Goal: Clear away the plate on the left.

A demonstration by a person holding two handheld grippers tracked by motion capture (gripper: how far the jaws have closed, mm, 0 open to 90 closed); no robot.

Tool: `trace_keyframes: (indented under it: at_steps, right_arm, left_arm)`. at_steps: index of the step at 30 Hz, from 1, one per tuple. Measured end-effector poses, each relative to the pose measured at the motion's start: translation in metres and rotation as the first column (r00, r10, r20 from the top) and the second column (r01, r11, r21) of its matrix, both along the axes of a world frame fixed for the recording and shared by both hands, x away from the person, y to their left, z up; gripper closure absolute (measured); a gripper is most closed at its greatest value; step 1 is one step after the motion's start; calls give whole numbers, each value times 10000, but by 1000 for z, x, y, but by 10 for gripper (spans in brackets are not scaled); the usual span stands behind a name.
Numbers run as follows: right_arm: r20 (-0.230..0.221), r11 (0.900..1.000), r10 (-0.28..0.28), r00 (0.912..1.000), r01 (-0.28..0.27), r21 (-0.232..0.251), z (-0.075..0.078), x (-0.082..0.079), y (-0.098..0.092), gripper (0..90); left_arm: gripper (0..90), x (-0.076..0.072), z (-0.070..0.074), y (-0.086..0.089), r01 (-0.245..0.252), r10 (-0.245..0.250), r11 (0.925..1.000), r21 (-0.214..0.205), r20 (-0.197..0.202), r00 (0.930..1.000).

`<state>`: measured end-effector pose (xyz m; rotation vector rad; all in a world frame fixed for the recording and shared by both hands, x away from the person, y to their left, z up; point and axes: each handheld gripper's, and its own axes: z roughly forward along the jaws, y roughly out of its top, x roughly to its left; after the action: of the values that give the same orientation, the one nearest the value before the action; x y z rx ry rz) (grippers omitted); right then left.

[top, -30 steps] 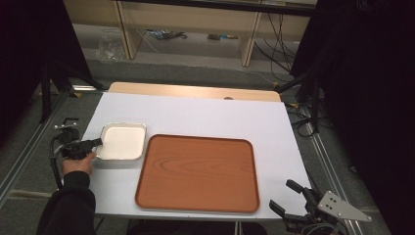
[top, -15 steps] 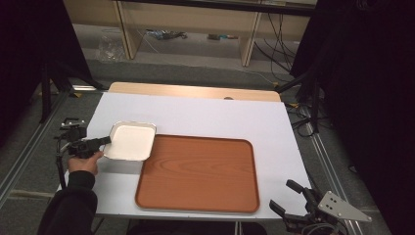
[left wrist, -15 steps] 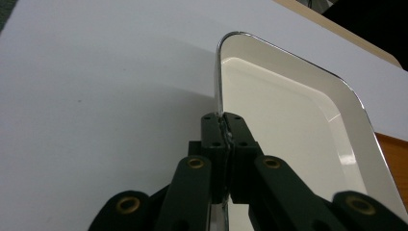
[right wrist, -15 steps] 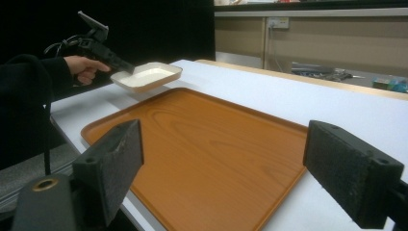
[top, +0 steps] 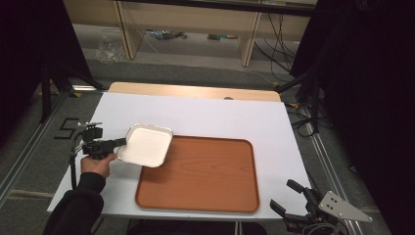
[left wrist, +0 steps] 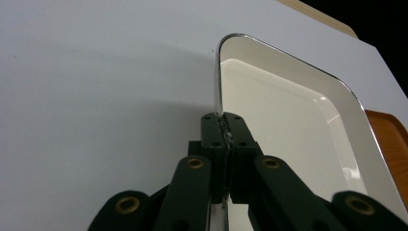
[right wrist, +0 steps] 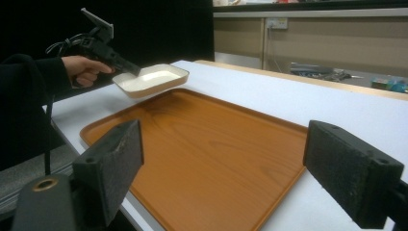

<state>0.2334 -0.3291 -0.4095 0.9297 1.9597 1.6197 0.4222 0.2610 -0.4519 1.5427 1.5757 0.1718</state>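
I am seeing light falling from overhead onto the white counter (top: 205, 115), which is glowing evenly while the room around it is sinking into near black. The white dish (left wrist: 288, 125) is throwing a soft shadow toward the counter's left edge and catching glare along its rim. My right gripper (right wrist: 223, 178) is showing blurred, out of focus.

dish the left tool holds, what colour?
White dish, thin metallic rim edge; clearest in the left gripper view.
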Motion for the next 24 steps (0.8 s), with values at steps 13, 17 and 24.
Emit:
trace_keyframes:
  at_steps: [13,17,24]
  right_arm:
    - [203,9994,349,9992,-350,70,-1,3,0,151]
    - [231,10000,56,9997,-54,-66,-1,2,-1,151]
    - [213,10000,50,9998,-49,-58,-1,2,-1,151]
  left_arm:
    - [880,-3,2,-40,1155,-1153,9930,253,-100,9933]
    - [881,-5,2,-52,1469,-1466,9888,256,-133,9891]
    - [881,-8,0,-67,1872,-1865,9817,342,-241,9822]
